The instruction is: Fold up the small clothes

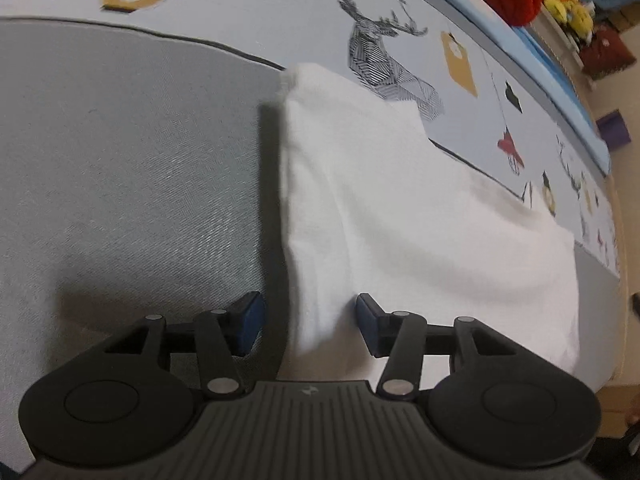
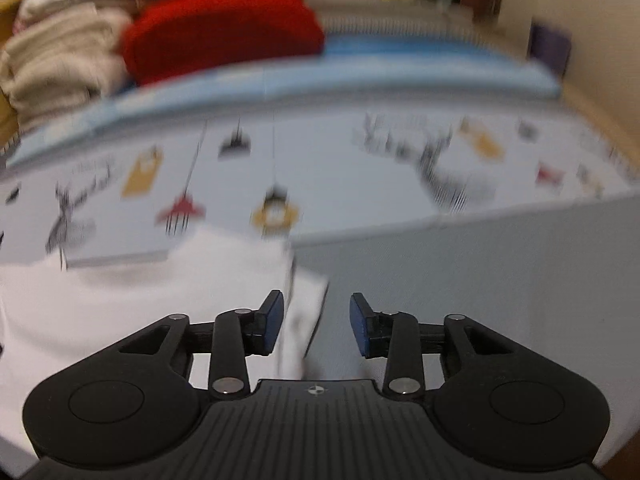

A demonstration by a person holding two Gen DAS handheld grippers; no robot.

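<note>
White garment (image 1: 420, 216): a small white piece of clothing, lying folded on the grey cloth (image 1: 132, 168) that covers the work surface; its far corner reaches onto the pale printed band.
Garment in the right wrist view: the same white fabric (image 2: 132, 300) fills the lower left, its edge running down between the right gripper's fingers; the picture is blurred.
Left gripper (image 1: 310, 326): jaws spread apart, blue pads clear of the fabric; the garment's left folded edge lies between them, with nothing pinched.
Right gripper (image 2: 316, 326): jaws spread, blue pads not pressing on anything; a flap of the white fabric sits just inside the left pad.
Printed band (image 1: 400, 60): pale blue cloth with stag, lantern and red hanging motifs, beyond the grey area.
Background: a red bundle (image 2: 224, 28) and a stack of beige folded textiles (image 2: 56, 56) behind a light blue edge (image 2: 400, 68); yellow items (image 1: 568, 4) farther off.
</note>
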